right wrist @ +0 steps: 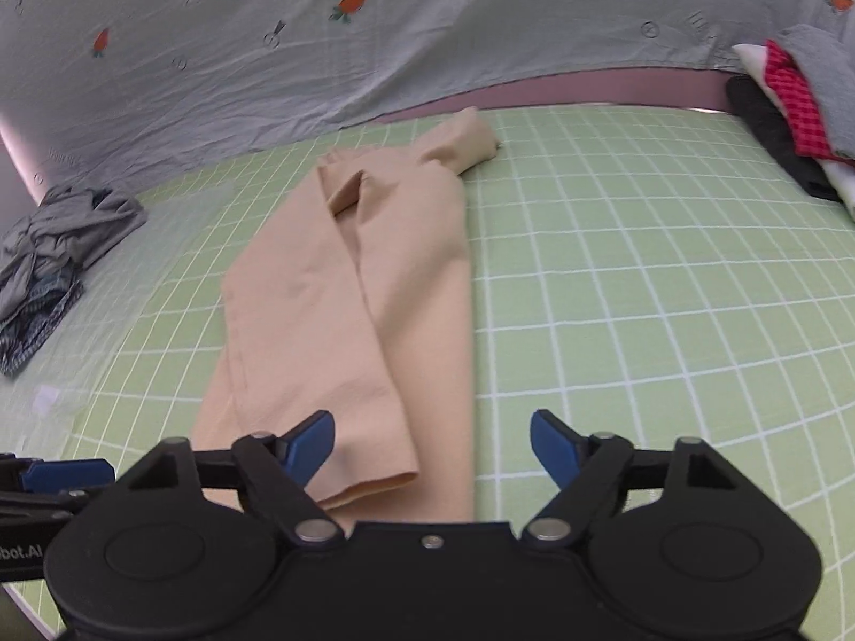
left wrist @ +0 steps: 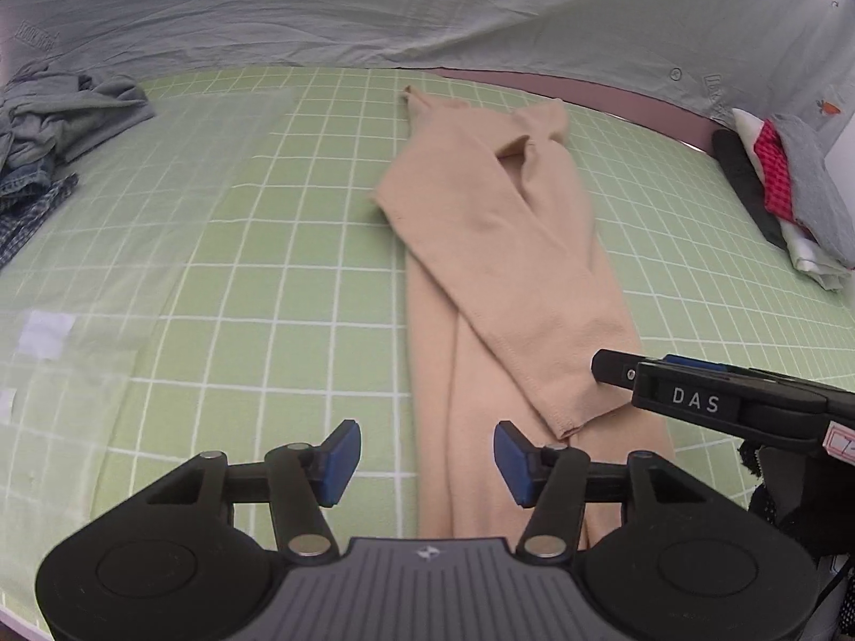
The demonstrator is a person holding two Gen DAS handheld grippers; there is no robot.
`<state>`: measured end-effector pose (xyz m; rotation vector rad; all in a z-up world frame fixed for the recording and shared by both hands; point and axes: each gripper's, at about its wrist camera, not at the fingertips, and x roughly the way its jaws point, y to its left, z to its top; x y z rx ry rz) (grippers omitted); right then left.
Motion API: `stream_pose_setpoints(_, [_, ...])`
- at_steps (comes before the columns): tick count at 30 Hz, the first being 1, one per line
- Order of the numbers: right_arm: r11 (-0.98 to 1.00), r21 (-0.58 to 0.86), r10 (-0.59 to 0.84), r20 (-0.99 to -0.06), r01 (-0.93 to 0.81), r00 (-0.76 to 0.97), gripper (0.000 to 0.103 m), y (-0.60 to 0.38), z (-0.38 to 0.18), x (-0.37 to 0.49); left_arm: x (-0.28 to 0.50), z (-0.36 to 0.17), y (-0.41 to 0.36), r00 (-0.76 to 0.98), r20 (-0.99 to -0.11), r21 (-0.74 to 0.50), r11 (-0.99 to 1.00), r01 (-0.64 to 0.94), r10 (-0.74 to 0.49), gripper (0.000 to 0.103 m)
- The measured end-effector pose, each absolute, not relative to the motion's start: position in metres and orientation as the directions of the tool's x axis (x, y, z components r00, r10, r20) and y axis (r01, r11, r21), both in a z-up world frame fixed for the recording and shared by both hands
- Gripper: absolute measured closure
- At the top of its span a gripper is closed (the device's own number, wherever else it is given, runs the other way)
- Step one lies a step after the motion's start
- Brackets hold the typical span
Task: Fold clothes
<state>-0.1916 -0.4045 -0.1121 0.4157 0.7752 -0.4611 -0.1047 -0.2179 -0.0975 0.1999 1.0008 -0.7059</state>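
Observation:
A beige long-sleeved top (left wrist: 497, 267) lies lengthwise on the green grid mat (left wrist: 267, 267), its sides folded in and a sleeve laid diagonally across it, cuff toward me. My left gripper (left wrist: 426, 462) is open and empty, hovering over the top's near left edge. The right gripper (left wrist: 614, 366) enters the left wrist view from the right, beside the sleeve cuff. In the right wrist view the top (right wrist: 352, 288) runs away from me on the mat (right wrist: 641, 294); my right gripper (right wrist: 433, 448) is open and empty above its near end, by the cuff.
A crumpled pile of grey and blue clothes (left wrist: 48, 128) lies at the mat's far left. A stack of folded clothes, black, white, red and grey (left wrist: 785, 187), sits at the far right. A pale sheet with carrot prints (left wrist: 427, 5) hangs behind the mat.

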Motion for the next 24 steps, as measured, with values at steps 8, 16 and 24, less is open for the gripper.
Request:
stream_pose_setpoints(8, [0.847, 0.278, -0.127, -0.721, 0.452, 0.681, 0.101, -0.386, -0.107, -0.193, -0.102, -0.098, -0.202, 0.352, -0.822, -0.165, 0.780, 0.604, -0.447, 0.046])
stream_pose_setpoints(16, [0.758, 0.380, -0.119, -0.719, 0.530, 0.685, 0.101, -0.381, -0.095, -0.248, -0.114, -0.103, -0.222, 0.315, -0.820, -0.160, 0.720, 0.675, -0.478, 0.046])
stream_pose_setpoints(24, [0.751, 0.303, -0.160, -0.779, 0.587, 0.607, 0.101, -0.379, -0.113, -0.263, -0.121, -0.115, -0.222, 0.279, -0.851, -0.144, 0.708, 0.691, -0.445, 0.044])
